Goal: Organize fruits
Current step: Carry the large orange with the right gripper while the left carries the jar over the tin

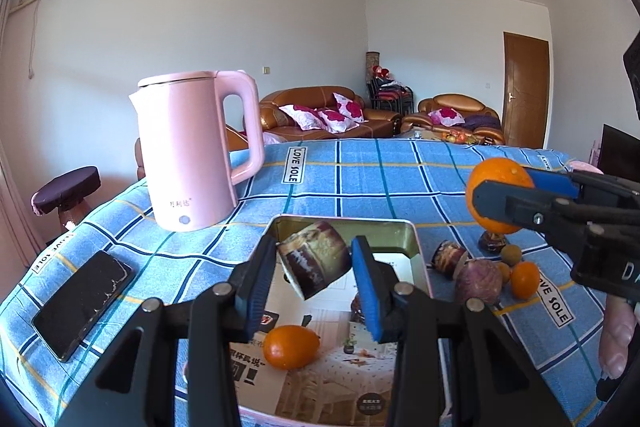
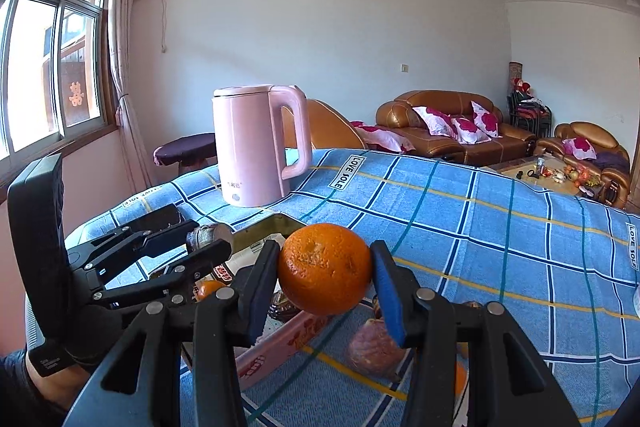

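My left gripper (image 1: 314, 265) is shut on a brown-purple cylindrical chunk (image 1: 316, 261) and holds it tilted above an open tin box (image 1: 344, 221). A small oval orange fruit (image 1: 292, 346) lies inside the tin on a printed sheet. My right gripper (image 2: 325, 267) is shut on a round orange (image 2: 324, 269), lifted over the cloth just right of the tin's pink wall (image 2: 288, 339). In the left wrist view that orange (image 1: 486, 171) hangs above a cluster of fruit: a second chunk (image 1: 448, 259), a purple round fruit (image 1: 478, 281) and a small orange one (image 1: 525, 279).
A pink kettle (image 1: 196, 147) stands at the far left of the blue checked cloth (image 1: 380, 179). A black phone (image 1: 82, 307) lies near the left edge. A person's fingers (image 1: 616, 339) show at the right. Sofas and a door are behind.
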Demonstrator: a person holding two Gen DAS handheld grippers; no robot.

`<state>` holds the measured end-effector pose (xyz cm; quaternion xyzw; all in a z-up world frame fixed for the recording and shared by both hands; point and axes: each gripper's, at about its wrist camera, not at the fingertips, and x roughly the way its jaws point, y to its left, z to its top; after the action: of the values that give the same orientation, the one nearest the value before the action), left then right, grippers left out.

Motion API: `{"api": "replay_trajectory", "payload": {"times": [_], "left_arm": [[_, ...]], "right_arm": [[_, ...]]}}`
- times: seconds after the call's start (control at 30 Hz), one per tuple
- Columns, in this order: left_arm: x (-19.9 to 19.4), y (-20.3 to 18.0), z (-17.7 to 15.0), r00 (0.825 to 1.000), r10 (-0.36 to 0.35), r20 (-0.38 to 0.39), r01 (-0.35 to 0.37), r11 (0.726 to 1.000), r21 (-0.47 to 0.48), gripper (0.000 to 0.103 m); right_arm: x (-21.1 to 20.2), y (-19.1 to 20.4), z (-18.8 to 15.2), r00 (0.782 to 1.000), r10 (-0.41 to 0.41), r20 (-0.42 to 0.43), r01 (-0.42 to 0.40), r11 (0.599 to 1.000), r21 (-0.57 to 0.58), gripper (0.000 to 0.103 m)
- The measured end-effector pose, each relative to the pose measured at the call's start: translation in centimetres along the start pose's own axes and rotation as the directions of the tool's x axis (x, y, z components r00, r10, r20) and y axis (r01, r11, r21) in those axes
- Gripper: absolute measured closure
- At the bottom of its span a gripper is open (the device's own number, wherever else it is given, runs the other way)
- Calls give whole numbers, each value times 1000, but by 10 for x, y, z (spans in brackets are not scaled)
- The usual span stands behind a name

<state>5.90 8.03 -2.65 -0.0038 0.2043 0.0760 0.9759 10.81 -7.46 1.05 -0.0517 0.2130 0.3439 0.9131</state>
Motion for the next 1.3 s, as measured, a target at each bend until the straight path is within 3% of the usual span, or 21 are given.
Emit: {"api": "replay_trajectory", "payload": {"times": [0.43, 0.9, 1.3], "left_arm": [[23, 14, 8, 998, 36, -59, -35, 999, 19, 62], [49, 25, 4, 988, 29, -149, -27, 1000, 16, 62], [59, 22, 3, 980, 37, -195, -29, 999, 43, 62]], "right_arm": [[38, 13, 9, 999, 12, -46, -13, 1000, -14, 55], [86, 18, 0, 991, 9, -134, -10, 1000, -11, 55], [102, 17, -9, 984, 0, -176, 0, 1000, -3, 54]]}}
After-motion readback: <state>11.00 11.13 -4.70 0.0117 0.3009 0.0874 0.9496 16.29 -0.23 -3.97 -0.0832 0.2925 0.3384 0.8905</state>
